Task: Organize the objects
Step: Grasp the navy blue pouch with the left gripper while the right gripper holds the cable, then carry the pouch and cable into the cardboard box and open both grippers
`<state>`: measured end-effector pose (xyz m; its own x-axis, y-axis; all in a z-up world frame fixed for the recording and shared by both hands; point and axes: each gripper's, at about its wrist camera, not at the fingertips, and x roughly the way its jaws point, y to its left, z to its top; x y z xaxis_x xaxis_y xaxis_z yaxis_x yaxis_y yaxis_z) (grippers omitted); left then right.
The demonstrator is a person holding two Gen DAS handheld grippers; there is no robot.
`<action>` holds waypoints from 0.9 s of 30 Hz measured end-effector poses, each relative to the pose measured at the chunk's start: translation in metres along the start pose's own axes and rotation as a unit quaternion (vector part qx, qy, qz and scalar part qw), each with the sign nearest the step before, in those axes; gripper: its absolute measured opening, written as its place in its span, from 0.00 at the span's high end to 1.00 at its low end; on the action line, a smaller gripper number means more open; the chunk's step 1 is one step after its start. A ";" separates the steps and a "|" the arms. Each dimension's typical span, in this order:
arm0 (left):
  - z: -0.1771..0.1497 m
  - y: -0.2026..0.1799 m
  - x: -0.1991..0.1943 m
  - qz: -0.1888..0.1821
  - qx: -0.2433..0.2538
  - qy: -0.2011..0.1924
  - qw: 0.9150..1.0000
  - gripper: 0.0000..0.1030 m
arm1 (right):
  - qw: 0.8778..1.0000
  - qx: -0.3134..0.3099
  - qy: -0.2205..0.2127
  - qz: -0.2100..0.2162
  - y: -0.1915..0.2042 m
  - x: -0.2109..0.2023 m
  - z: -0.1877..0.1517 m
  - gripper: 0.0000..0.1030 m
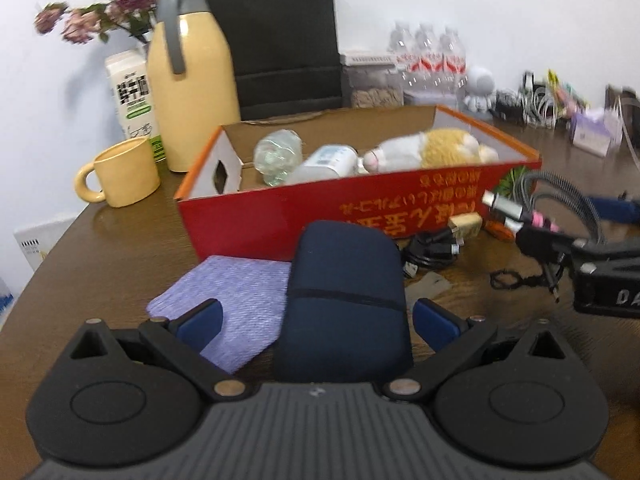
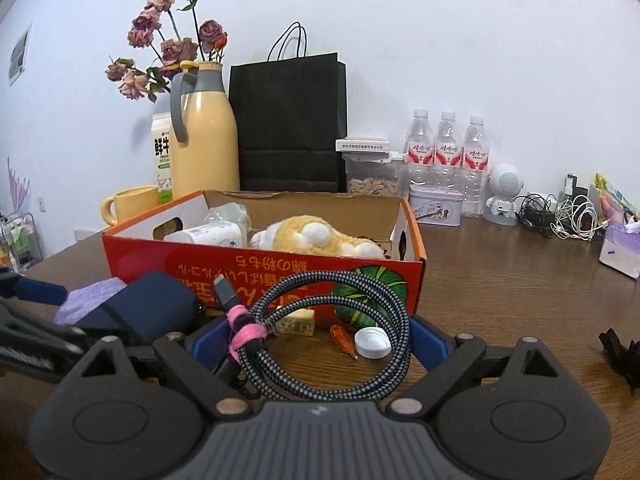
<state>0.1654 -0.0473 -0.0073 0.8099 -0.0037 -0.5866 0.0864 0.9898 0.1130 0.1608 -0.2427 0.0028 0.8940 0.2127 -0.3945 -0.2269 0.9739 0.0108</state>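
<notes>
**Cable coil in right gripper, box just ahead**

Right gripper [image 2: 316, 340] jaws wide, blue pads clamped on braided cable coil [image 2: 340, 340] (pink tie at one side), held above table [image 2: 500, 280]. Red cardboard box [image 2: 200, 264] near wall close ahead, top open; plush toy [image 2: 320, 236] inside. Left gripper [image 1: 316, 316] spread, navy pouch [image 1: 344, 304] between the pads, untouched. Bare table to the right.

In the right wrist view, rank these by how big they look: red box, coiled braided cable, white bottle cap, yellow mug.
1. Red box
2. Coiled braided cable, though it sits right at the camera, which inflates it
3. Yellow mug, partly hidden behind the box
4. White bottle cap
</notes>
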 end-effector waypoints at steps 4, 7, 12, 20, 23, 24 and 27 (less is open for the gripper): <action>0.001 -0.008 0.010 0.006 0.009 0.011 1.000 0.00 | 1.000 0.003 -0.006 0.003 -0.001 -0.002 0.000 0.10; 0.001 -0.010 0.017 0.017 0.006 0.017 1.000 0.00 | 1.000 0.009 -0.007 0.008 -0.004 -0.002 -0.001 0.10; 0.001 -0.012 0.020 0.025 0.004 0.017 1.000 0.00 | 1.000 0.016 -0.009 0.015 -0.007 -0.003 0.000 0.10; 0.001 -0.015 0.021 0.028 0.007 0.014 0.999 0.01 | 1.000 0.015 -0.015 0.022 -0.007 -0.006 0.000 0.10; 0.000 -0.017 0.018 0.022 0.011 0.011 1.000 0.12 | 1.000 0.015 -0.016 0.022 -0.007 -0.006 0.000 0.10; 0.000 -0.017 0.018 0.021 0.010 0.012 1.000 0.16 | 1.000 0.015 -0.016 0.022 -0.007 -0.006 0.000 0.10; 0.000 -0.015 0.016 0.011 -0.001 0.012 1.000 0.27 | 1.000 0.015 -0.014 0.022 -0.007 -0.006 0.000 0.10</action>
<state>0.1771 -0.0621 -0.0183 0.7969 0.0224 -0.6037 0.0667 0.9899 0.1248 0.1570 -0.2505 0.0047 0.8942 0.2573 -0.3663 -0.2552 0.9653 0.0551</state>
